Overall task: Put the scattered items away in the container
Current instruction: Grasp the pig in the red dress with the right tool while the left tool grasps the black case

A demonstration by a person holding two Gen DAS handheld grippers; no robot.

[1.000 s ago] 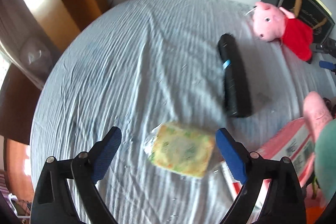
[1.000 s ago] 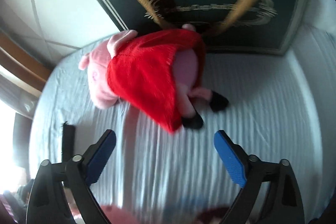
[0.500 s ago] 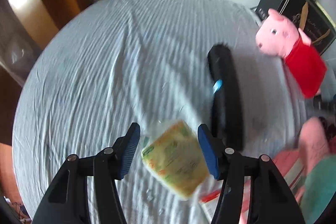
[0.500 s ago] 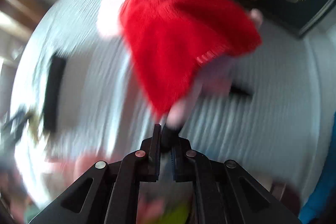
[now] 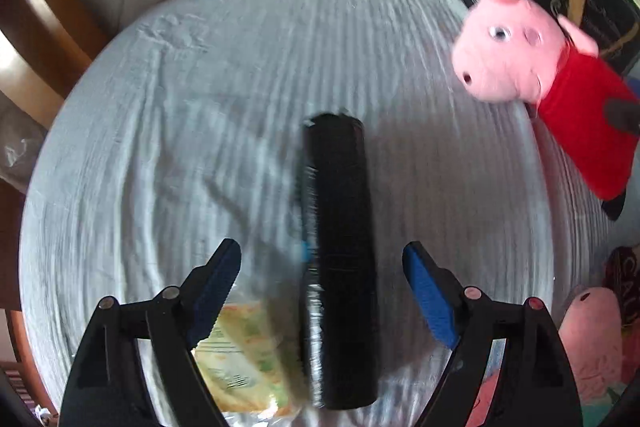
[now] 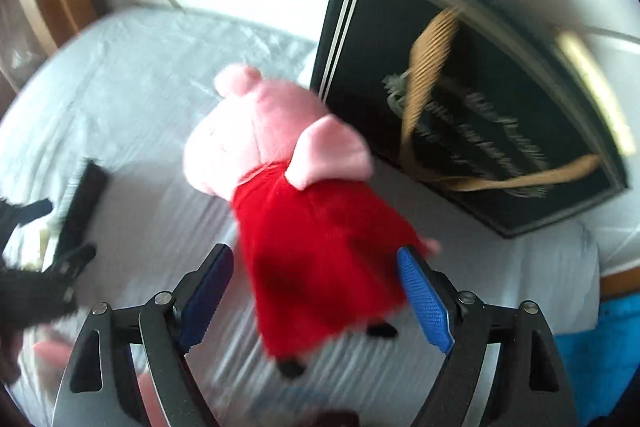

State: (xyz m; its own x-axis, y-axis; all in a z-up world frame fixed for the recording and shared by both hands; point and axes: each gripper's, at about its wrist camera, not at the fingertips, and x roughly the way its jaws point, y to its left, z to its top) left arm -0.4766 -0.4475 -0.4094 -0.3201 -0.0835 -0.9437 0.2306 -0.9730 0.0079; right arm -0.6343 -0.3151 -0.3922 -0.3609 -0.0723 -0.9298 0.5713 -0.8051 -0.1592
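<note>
A worktop (image 5: 168, 115) draped in a pale, finely ribbed cloth fills both views. At its 1 o'clock edge in the left wrist view stands a dark framed panel (image 6: 492, 131) with gold ribbon-like ornament, tilted against the wall. A pink pig plush in a red dress (image 6: 304, 211) lies in front of the panel; its long axis runs from snout at 10 o'clock to feet at 5 o'clock in the right wrist view, face turned away from that camera, while in the left wrist view the same pig plush (image 5: 532, 83) shows its snout pointing toward 8 o'clock. The right gripper (image 6: 316, 291) has its blue-padded fingers spread wide, one on each side of the hem of the red dress, with no pad seen pressing on it. A black cylindrical roll (image 5: 340, 259) lies near the worktop centre, its long axis running 12 to 6 o'clock in the left wrist view, far end toward 12; a small blue mark shows on its left flank. The left gripper (image 5: 322, 287) is likewise open, its fingers straddling the near half of the roll without touching it. A yellow-green wrapped packet (image 5: 244, 359) lies just beside the roll at 7 o'clock, partly under the left finger. At 4 o'clock, pink items (image 5: 588, 331) are blurred and cannot be identified.
</note>
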